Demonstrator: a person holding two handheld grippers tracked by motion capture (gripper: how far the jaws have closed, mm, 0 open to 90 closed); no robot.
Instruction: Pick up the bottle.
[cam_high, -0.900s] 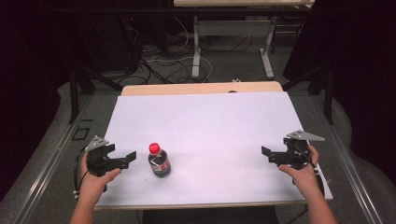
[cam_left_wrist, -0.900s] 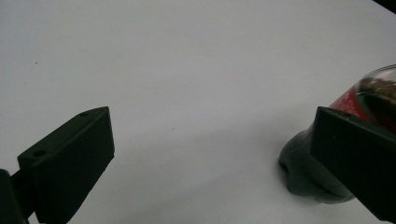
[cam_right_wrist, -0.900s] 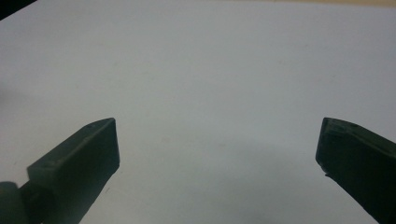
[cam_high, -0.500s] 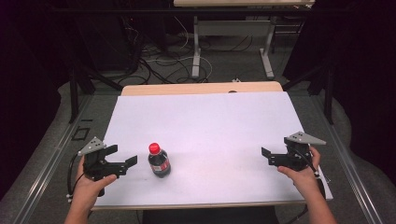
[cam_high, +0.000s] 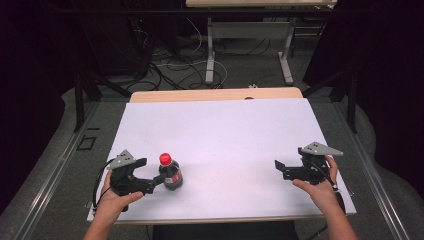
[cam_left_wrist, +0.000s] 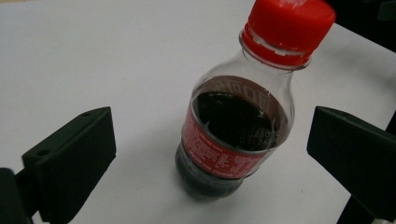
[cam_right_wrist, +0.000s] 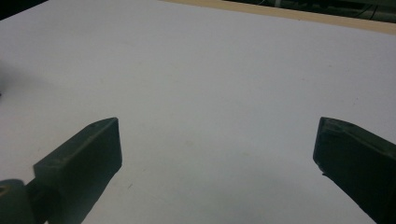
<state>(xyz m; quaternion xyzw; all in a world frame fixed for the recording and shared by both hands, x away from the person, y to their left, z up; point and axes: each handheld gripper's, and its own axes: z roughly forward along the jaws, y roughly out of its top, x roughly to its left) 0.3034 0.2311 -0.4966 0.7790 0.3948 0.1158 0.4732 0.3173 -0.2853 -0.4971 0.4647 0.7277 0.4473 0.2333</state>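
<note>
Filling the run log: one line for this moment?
left gripper: open, jaws either side of cola bottle, no contact | right gripper: open, idle | bottle upright on table

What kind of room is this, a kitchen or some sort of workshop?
Probably a lab or test room, not a kitchen: a bare white table with a single cola bottle, loose cables on the floor behind it, and dark curtains around.
</note>
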